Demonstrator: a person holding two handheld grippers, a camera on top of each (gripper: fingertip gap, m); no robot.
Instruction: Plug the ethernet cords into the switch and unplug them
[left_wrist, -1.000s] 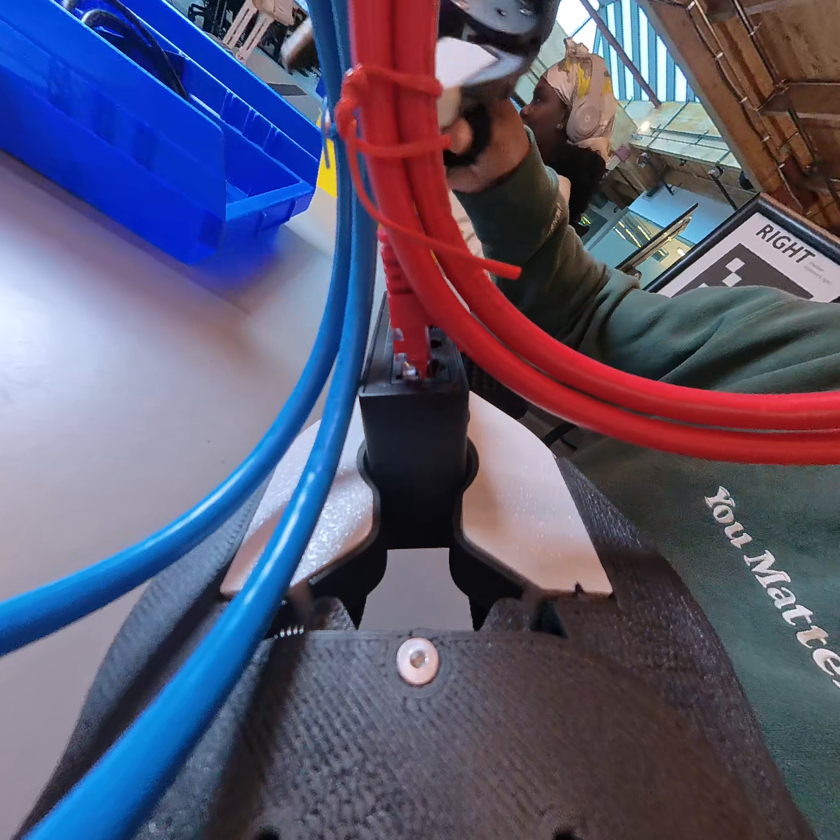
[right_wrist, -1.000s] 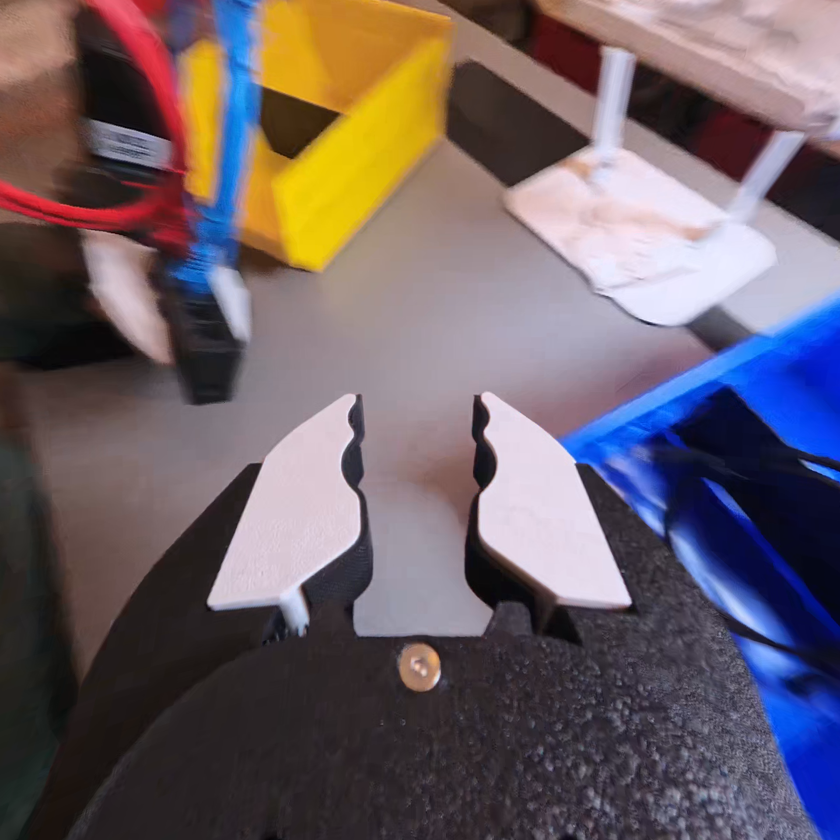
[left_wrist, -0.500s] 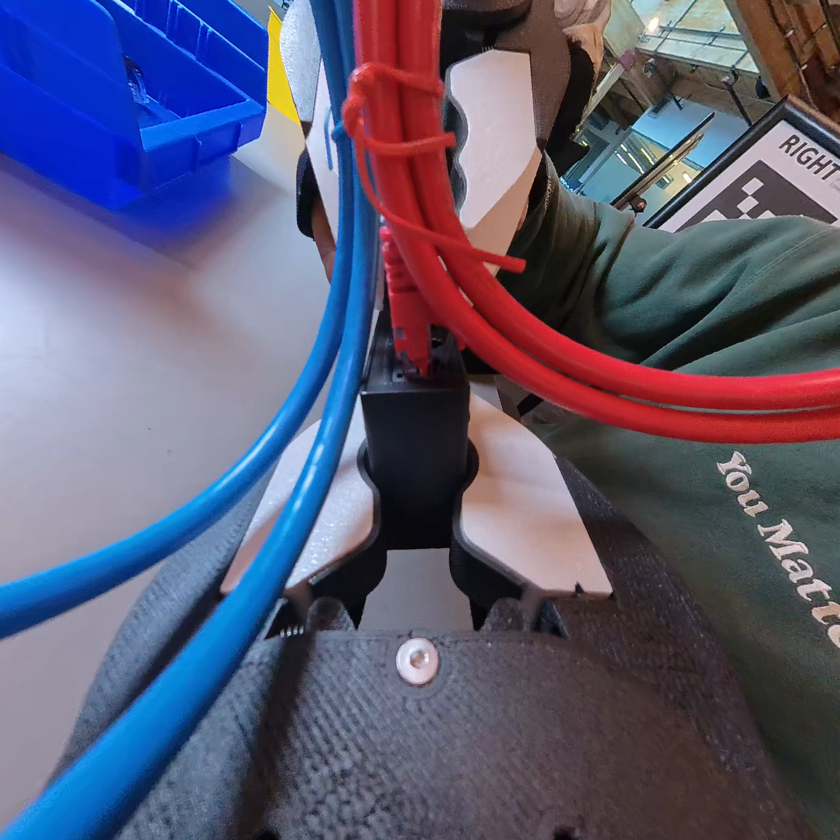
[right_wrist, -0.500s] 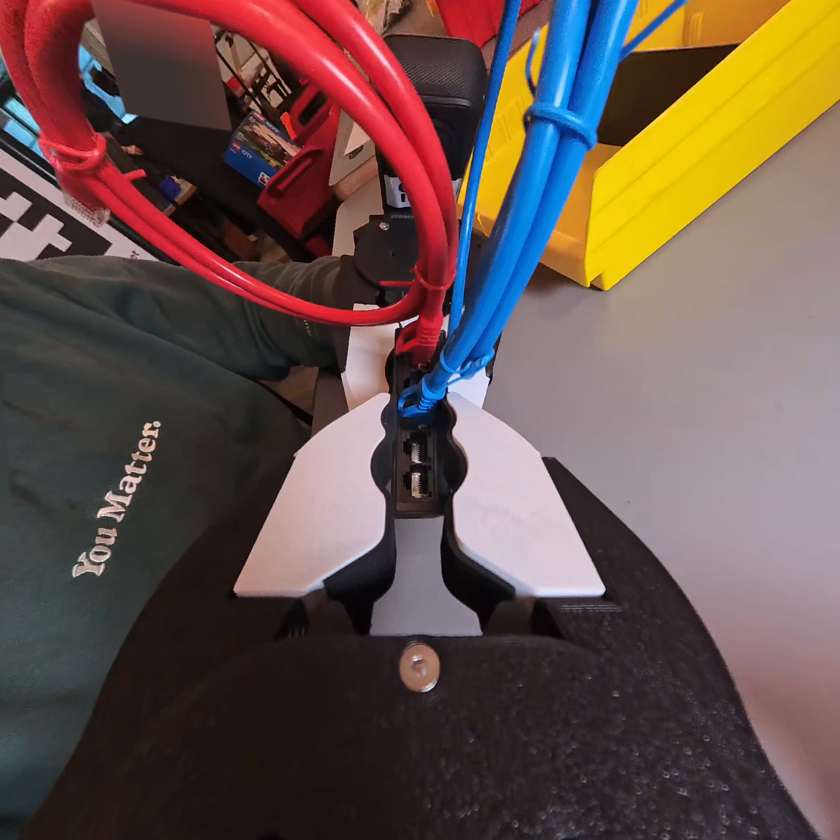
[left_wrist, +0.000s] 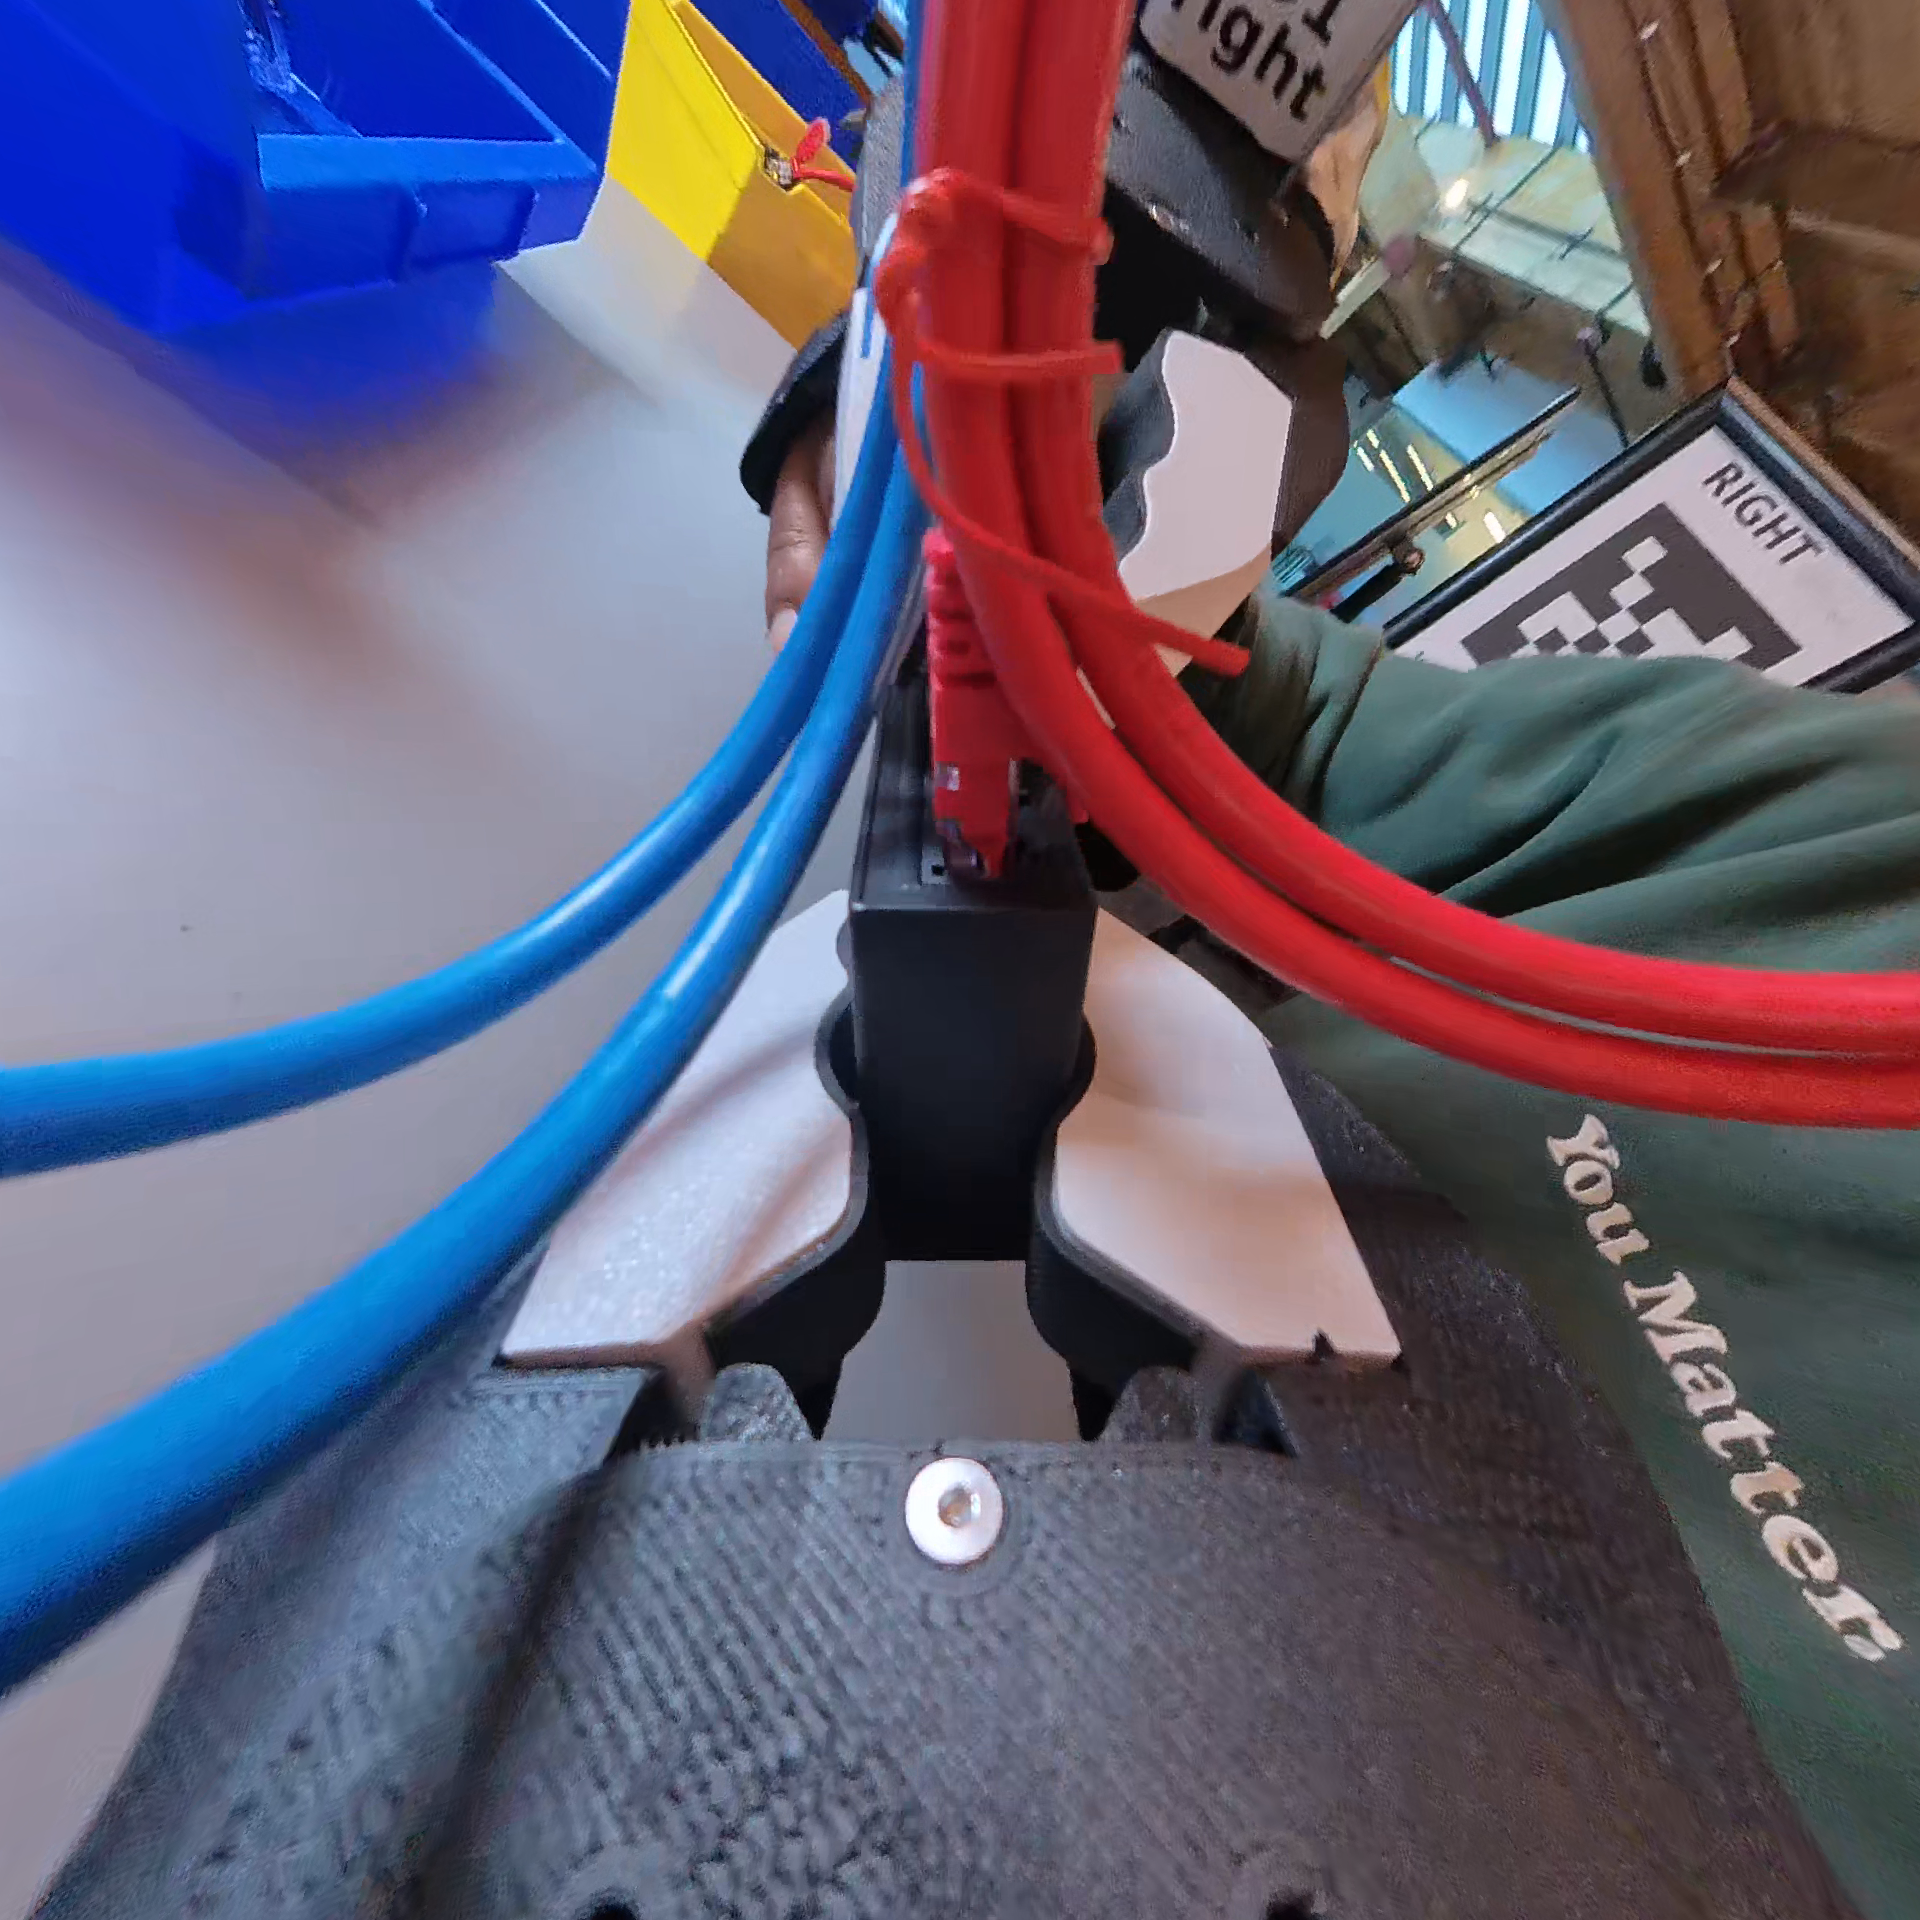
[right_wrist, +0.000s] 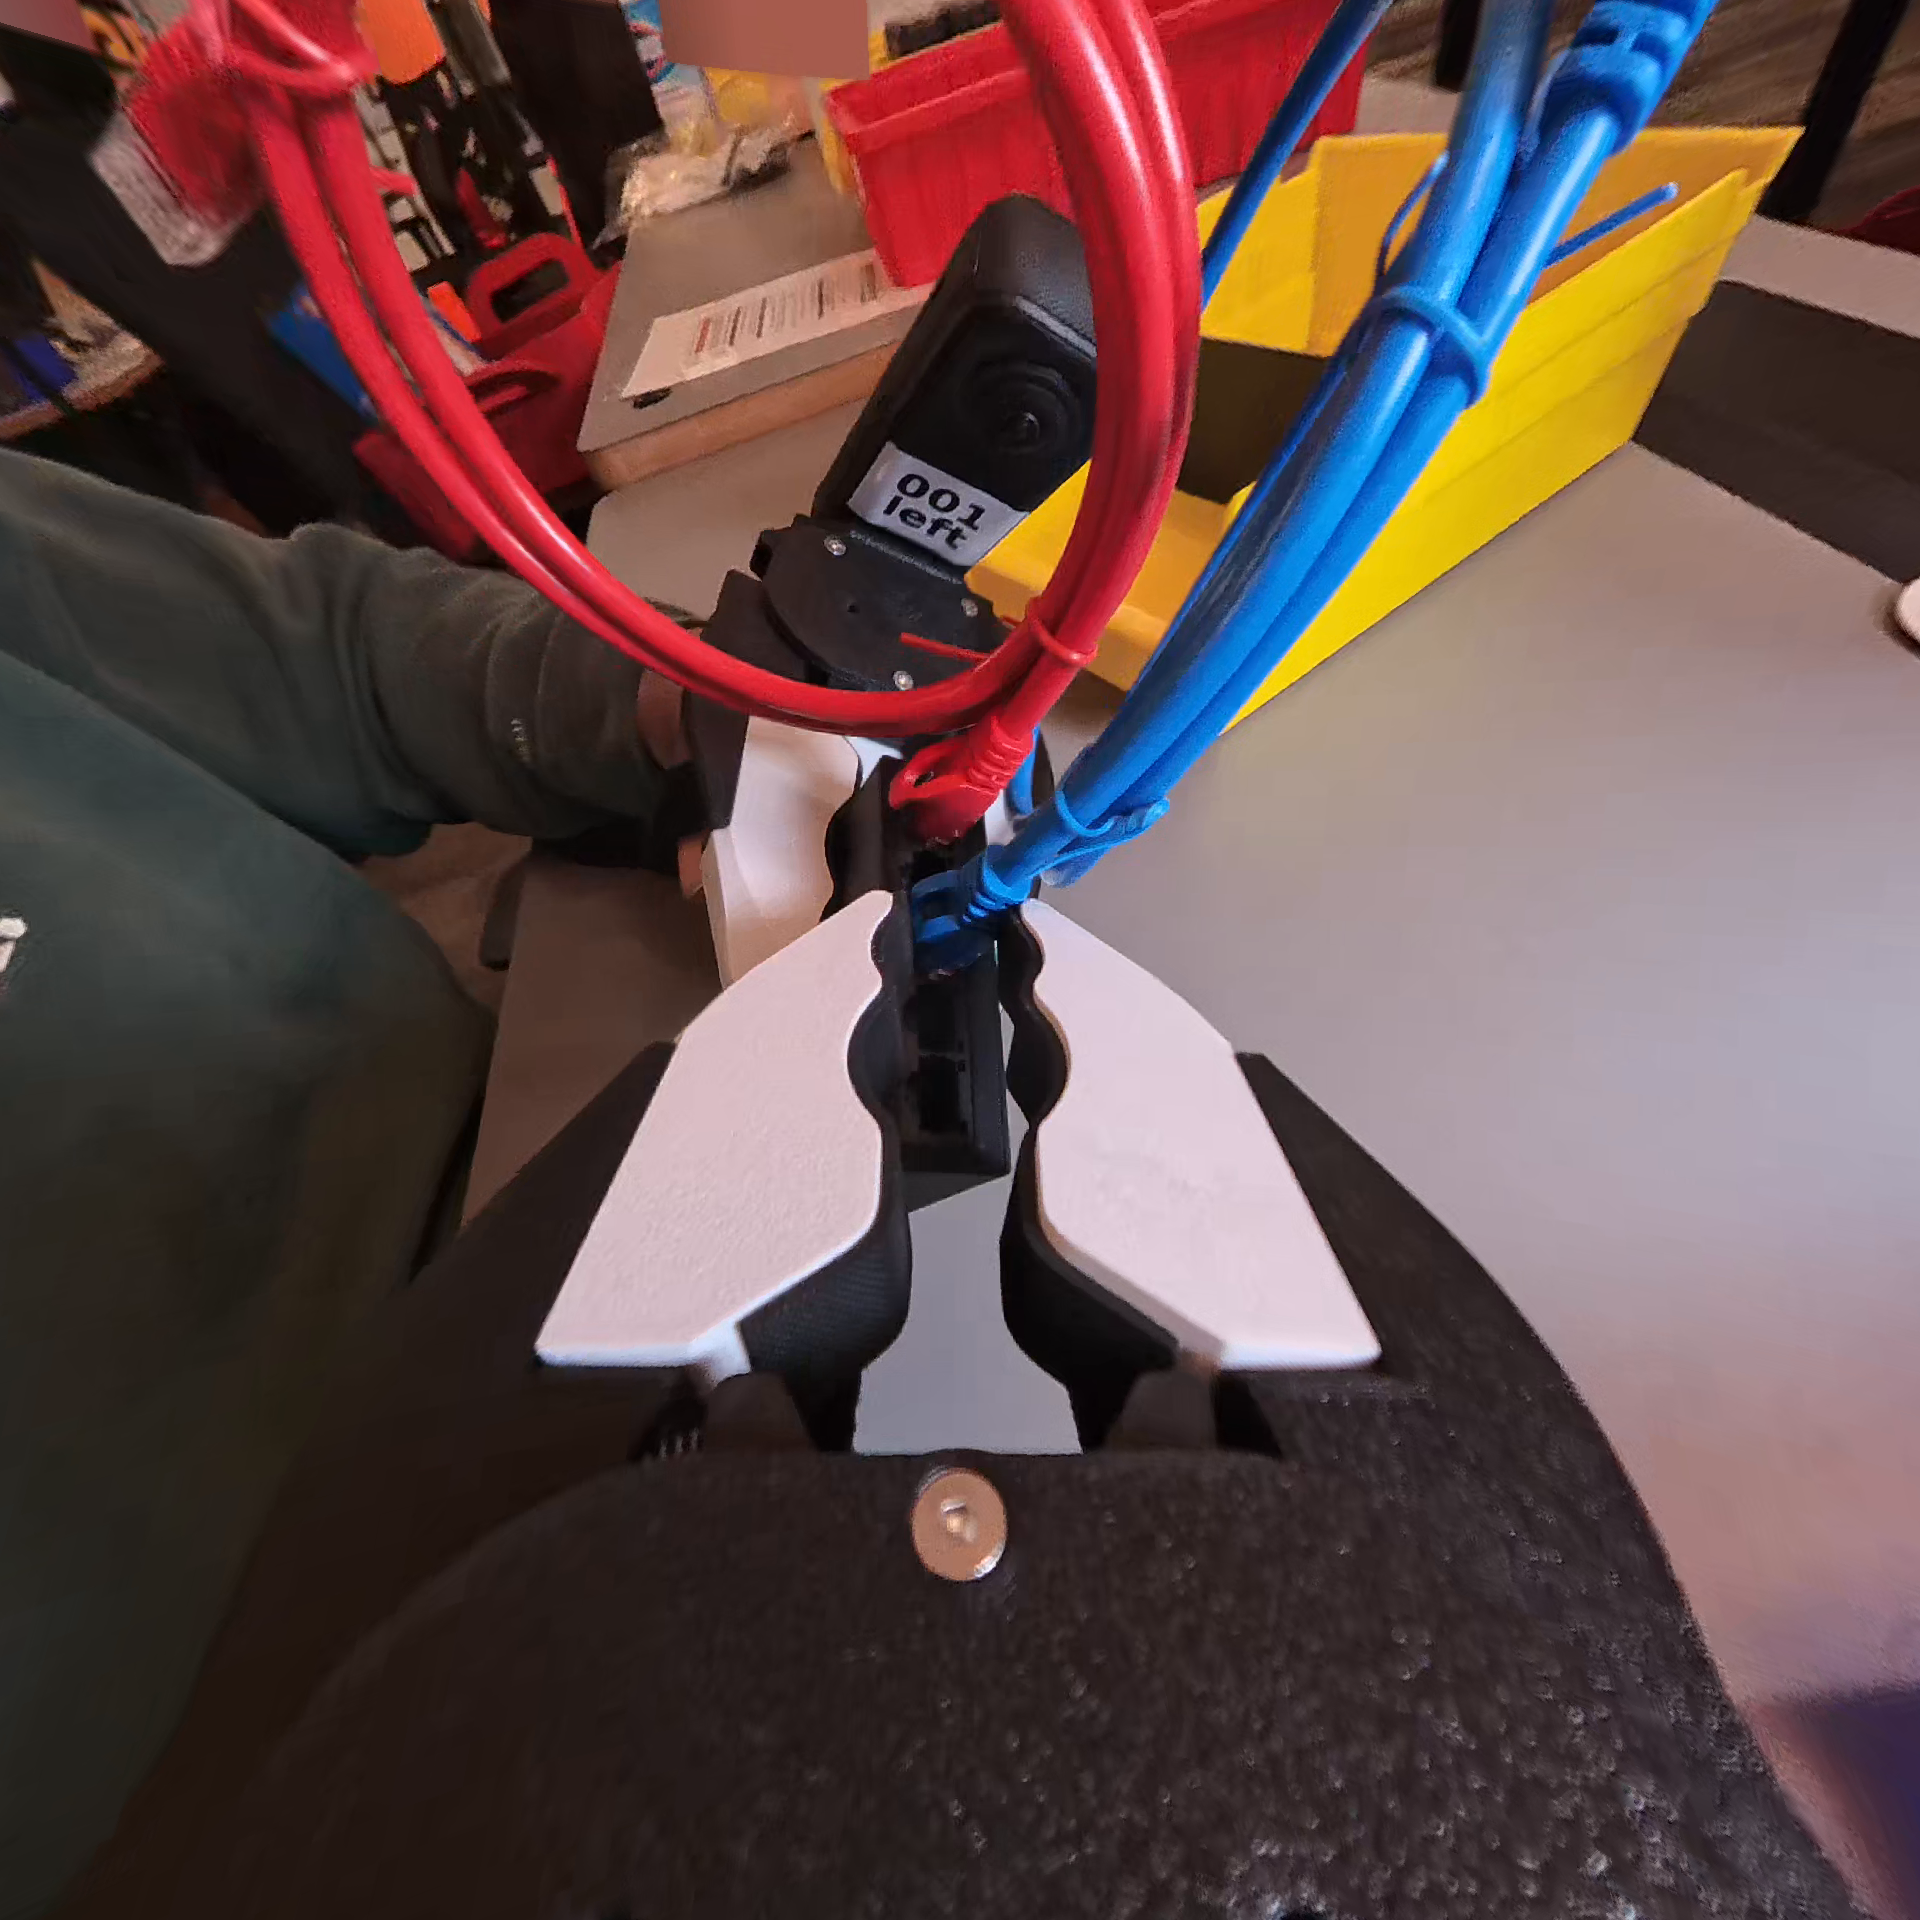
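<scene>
We hold a small black rectangular plastic network switch above a smooth pale grey tabletop. Our left gripper has its white-faced fingers closed tight on one end of the switch. Our right gripper has its fingers nearly closed around the other end; whether they press on the switch we cannot tell. A bundled red ethernet cord and a bundled blue ethernet cord are both plugged into the switch's ports and loop upward. On the table sit a yellow plastic bin and blue plastic bins. Beyond are a red bin, wooden beams and glass walls. A green sleeve is at the side.
</scene>
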